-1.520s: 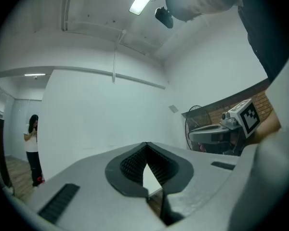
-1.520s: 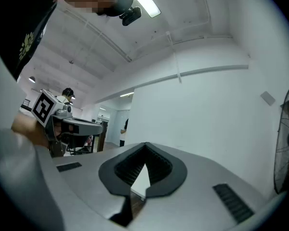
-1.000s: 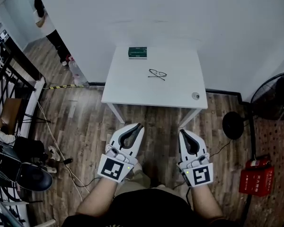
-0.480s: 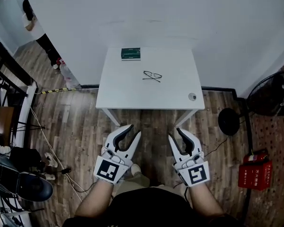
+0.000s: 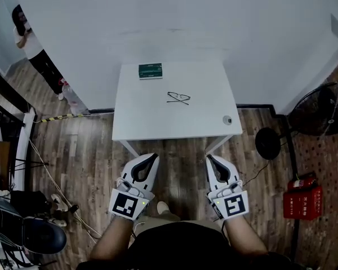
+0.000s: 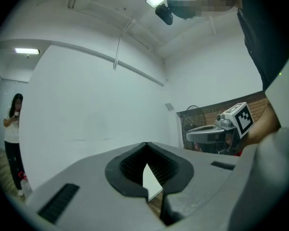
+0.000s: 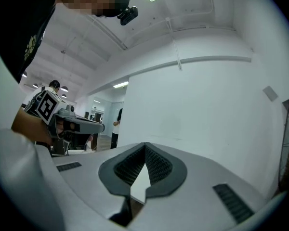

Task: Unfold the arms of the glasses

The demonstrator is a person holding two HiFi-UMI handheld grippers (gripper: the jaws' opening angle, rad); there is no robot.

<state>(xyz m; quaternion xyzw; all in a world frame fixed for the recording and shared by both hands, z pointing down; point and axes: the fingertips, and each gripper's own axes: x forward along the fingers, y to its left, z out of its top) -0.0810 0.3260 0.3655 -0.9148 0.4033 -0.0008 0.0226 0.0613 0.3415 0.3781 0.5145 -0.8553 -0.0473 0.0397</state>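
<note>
The folded glasses (image 5: 178, 98) lie near the middle of the white table (image 5: 135, 122), thin dark frame, arms crossed. Both grippers hang in front of the table's near edge, well short of the glasses. My left gripper (image 5: 153, 157) has just been closing and is shut with nothing between its jaws. My right gripper (image 5: 210, 158) has likewise just closed on nothing. In the left gripper view, the left gripper (image 6: 145, 144) points level at the white wall, tips together. The right gripper (image 7: 144, 144) shows the same in the right gripper view.
A green box (image 5: 150, 71) lies at the table's far left edge and a small round object (image 5: 227, 120) near its front right corner. A floor fan (image 5: 321, 108) and red case (image 5: 303, 198) stand right. A person (image 5: 31, 44) stands far left, by railings.
Both grippers were shut a second ago, stood open half a second ago, and are shut again now. The table has drifted slightly left and closer in the head view.
</note>
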